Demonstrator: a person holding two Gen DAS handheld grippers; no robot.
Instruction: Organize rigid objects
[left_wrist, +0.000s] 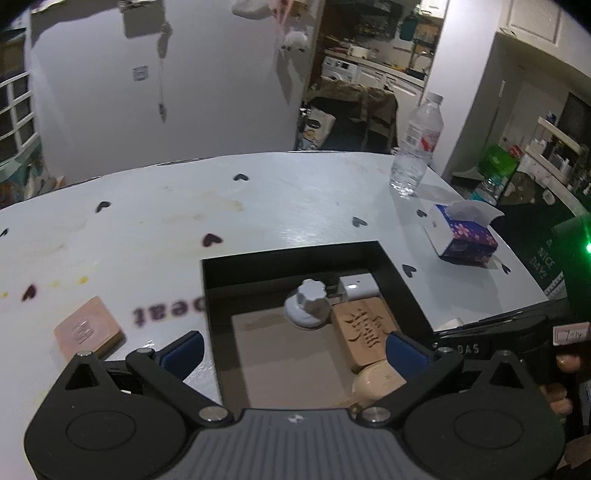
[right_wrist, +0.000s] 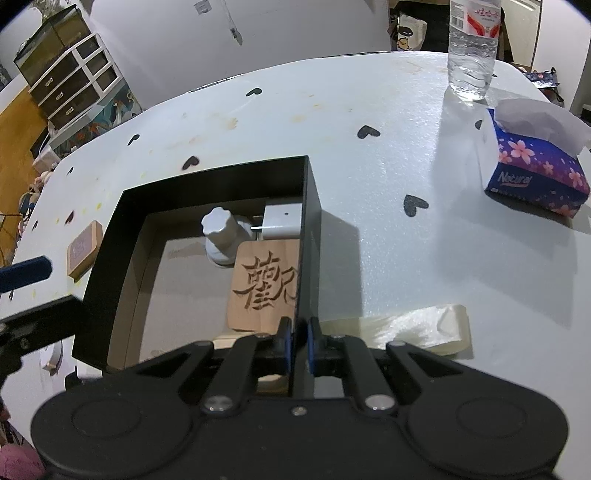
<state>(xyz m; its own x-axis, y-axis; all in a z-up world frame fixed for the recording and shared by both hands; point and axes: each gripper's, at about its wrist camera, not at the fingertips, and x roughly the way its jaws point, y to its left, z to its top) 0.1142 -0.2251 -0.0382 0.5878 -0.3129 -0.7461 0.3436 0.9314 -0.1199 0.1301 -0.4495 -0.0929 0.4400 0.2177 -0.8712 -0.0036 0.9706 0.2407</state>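
A black open box (left_wrist: 402, 280) (right_wrist: 110, 229) sits on the white table. Inside lie a carved wooden block (left_wrist: 364, 328) (right_wrist: 264, 284), a white knobbed piece (left_wrist: 308, 304) (right_wrist: 221, 232), a white charger (left_wrist: 358, 286) (right_wrist: 282, 221) and a beige rounded item (left_wrist: 376, 380). A pink-topped wooden block (left_wrist: 88, 332) (right_wrist: 85, 249) lies on the table left of the box. My left gripper (left_wrist: 295, 350) is open and empty over the box's near part. My right gripper (right_wrist: 299, 341) is shut on the box's right wall.
A water bottle (left_wrist: 417, 144) (right_wrist: 472, 48) stands at the table's far right. A blue flowered tissue box (left_wrist: 461, 236) (right_wrist: 535, 170) lies at the right edge. A clear plastic wrapper (right_wrist: 417, 325) lies beside the box's right wall. Drawers (right_wrist: 70, 81) stand beyond the table.
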